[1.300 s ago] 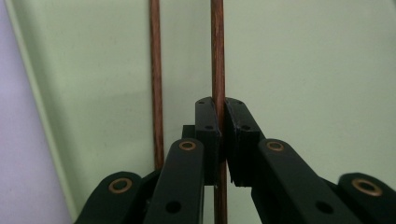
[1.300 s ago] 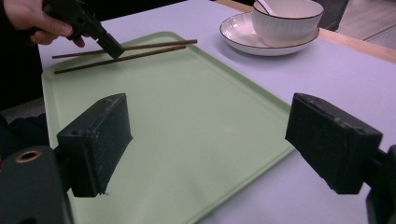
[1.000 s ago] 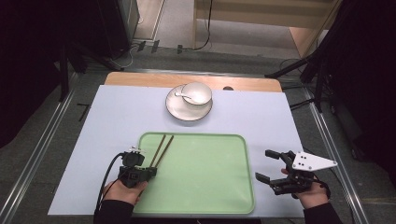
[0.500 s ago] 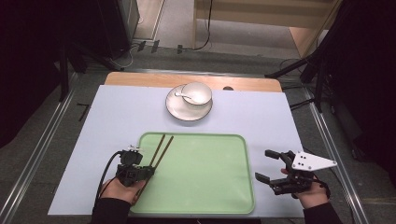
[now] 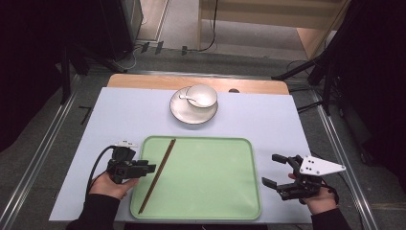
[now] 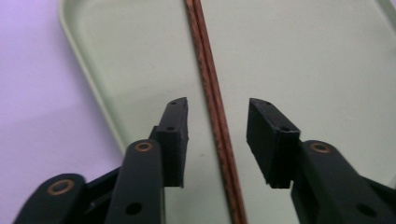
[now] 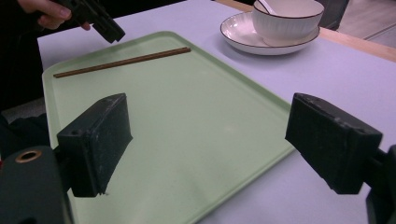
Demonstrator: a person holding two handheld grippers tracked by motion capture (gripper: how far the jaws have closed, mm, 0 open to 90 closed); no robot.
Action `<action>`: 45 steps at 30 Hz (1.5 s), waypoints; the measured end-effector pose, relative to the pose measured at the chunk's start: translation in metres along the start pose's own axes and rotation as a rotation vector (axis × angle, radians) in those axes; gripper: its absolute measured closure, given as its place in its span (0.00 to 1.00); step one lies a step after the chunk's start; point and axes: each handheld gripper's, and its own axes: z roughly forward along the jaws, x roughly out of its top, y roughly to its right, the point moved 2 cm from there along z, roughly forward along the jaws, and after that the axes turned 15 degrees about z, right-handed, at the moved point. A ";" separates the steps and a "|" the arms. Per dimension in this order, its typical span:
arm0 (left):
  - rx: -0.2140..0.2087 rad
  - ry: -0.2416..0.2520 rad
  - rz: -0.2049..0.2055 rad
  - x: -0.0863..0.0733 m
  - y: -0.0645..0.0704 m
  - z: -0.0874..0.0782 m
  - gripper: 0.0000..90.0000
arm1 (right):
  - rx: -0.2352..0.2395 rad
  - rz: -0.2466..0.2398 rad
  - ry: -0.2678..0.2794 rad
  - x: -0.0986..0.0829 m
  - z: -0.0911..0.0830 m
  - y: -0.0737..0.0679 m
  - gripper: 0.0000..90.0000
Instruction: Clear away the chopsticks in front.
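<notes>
Holding: nothing; your left gripper [image 5: 148,167] has its jaws parted on either side of the chopsticks [image 5: 157,175], with a gap on both sides.
Chopsticks: lying flat, together as a pair, along the left part of the green tray [image 5: 210,184], slanting from its far edge toward its near left corner.
Left gripper position: over the tray's left rim, low above the pair.
Right gripper [image 5: 273,168]: jaws spread wide, empty, just beside the tray's right edge over the pale table cover [image 5: 268,117].
Farther back: a bowl [image 5: 201,95] with a spoon [image 5: 185,97] sits on a saucer [image 5: 184,114], well apart from the tray.
</notes>
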 end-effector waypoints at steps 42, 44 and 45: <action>0.056 0.239 0.234 -0.040 -0.069 -0.060 0.33 | -0.010 0.009 0.000 -0.001 -0.001 0.001 0.16; 0.056 0.238 0.231 -0.041 -0.069 -0.060 0.33 | -0.010 0.008 -0.001 -0.001 -0.001 0.001 0.16; 0.055 0.236 0.230 -0.041 -0.069 -0.060 0.33 | -0.010 0.009 -0.001 -0.001 -0.001 0.001 0.16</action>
